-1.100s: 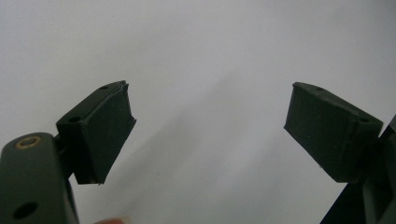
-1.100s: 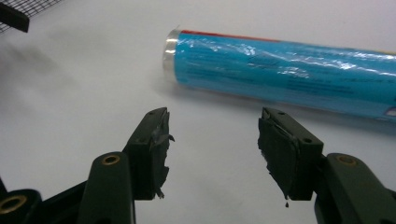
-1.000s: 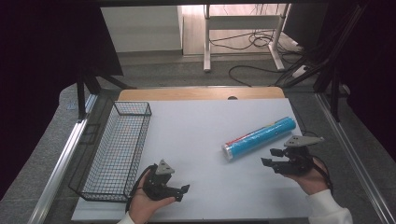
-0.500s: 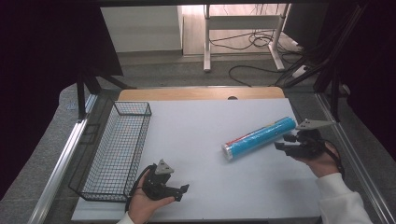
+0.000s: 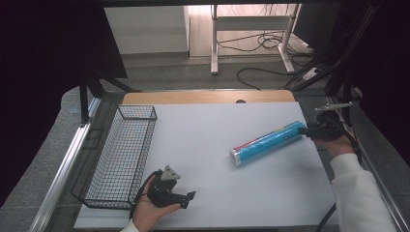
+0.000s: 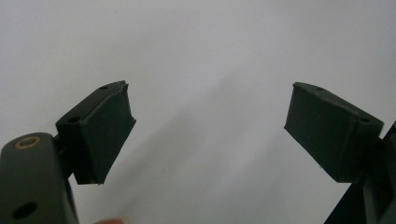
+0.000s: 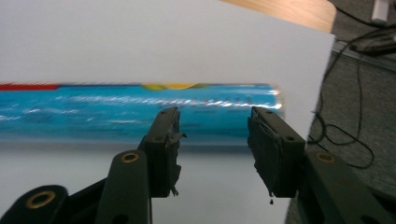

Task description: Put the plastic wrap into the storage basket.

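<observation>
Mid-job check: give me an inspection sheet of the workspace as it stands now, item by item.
Surface: white table top, bare apart from the things listed; wooden edge at the far side.
Job's things: blue tube lies flat, slanting across the right part of the table.
Clutter: black wire basket along the left edge; contents nothing seen.
Grippers: right gripper at the tube's far end, jaws have just been closing, apart, with the tube beyond them in the right gripper view, not yet gripped. Left gripper near the front edge, open, nothing between its jaws.
Cables: cables on the floor beyond the table.
Surroundings: white desk legs behind, dark side panels.
</observation>
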